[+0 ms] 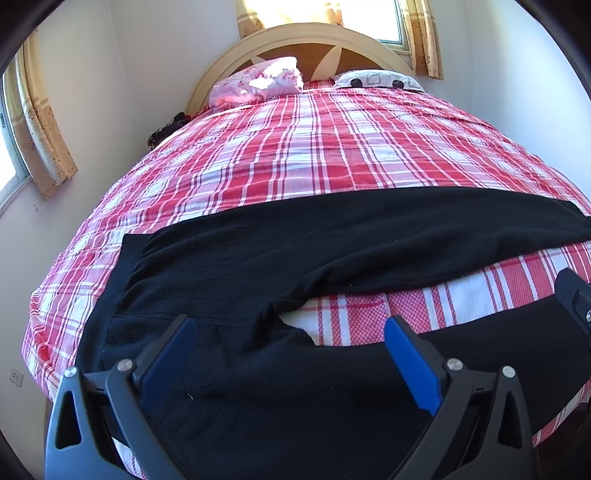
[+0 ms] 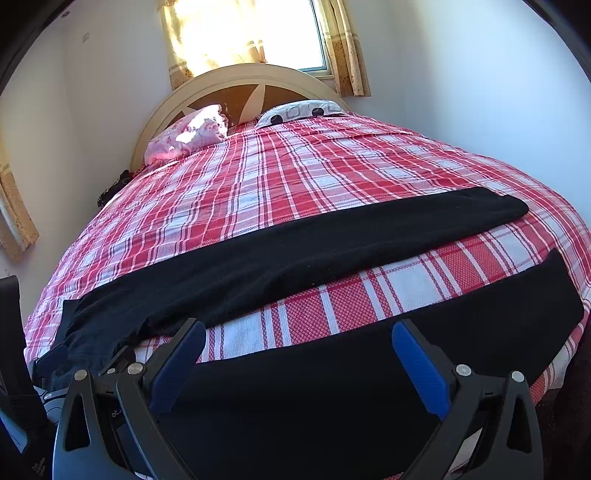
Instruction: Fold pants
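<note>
Black pants point(image 1: 280, 258) lie spread flat across the near part of a bed with a red and white plaid cover point(image 1: 295, 147). The waistband is at the left and the two legs run right, with a strip of cover between them. My left gripper point(image 1: 291, 328) is open, hovering over the near leg close to the crotch. My right gripper point(image 2: 299, 332) is open above the near leg point(image 2: 369, 369), further right. The far leg point(image 2: 295, 251) lies beyond it. The right gripper's finger point(image 1: 576, 295) shows at the right edge of the left wrist view.
A pink pillow point(image 1: 258, 81) and a white patterned pillow point(image 1: 376, 79) lie by the arched headboard point(image 1: 306, 37). Walls stand close on the left and right of the bed. Curtained windows point(image 2: 243, 33) are behind the headboard and at the left.
</note>
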`<state>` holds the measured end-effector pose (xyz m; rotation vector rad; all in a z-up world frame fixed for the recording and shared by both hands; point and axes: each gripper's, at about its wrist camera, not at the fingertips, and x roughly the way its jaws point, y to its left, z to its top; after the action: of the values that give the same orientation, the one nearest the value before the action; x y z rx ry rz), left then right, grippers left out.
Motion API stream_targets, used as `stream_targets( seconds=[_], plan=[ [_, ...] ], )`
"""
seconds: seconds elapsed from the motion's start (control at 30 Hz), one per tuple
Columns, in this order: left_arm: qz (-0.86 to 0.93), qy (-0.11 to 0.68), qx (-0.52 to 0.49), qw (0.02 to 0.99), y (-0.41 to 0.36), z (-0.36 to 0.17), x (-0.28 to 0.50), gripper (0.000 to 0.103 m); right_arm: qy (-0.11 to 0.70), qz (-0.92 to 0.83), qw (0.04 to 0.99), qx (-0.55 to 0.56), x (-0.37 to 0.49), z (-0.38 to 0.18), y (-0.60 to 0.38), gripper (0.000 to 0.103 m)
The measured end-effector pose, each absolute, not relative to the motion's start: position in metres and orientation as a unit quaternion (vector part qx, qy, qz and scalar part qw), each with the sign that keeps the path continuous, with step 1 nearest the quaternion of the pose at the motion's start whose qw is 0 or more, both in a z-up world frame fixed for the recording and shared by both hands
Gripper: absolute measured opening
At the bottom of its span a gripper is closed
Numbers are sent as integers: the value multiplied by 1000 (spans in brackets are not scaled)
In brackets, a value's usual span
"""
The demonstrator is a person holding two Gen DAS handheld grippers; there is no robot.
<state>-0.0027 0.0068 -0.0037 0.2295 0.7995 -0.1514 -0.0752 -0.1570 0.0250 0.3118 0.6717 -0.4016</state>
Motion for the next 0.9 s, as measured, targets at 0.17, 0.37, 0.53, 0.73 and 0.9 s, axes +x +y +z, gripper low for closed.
stream_targets(
  seconds=[0.17, 0.37, 0.53, 0.73, 0.9],
  plan=[
    [-73, 390, 108, 911, 7, -4, -3, 103, 327, -197, 912, 150, -75, 25, -157, 102],
    [-73, 389, 110, 912, 6, -5, -4, 103, 330, -198, 911, 147, -75, 24, -155, 102],
    [-74, 392, 108, 911, 5, -6, -5, 103, 330, -197, 911, 149, -74, 24, -154, 102],
    [-74, 394, 107, 910, 5, -6, -5, 103, 330, -198, 911, 150, -74, 23, -153, 102],
    [-74, 394, 107, 910, 5, -6, -5, 103, 330, -196, 911, 150, -74, 22, -153, 102]
  ],
)
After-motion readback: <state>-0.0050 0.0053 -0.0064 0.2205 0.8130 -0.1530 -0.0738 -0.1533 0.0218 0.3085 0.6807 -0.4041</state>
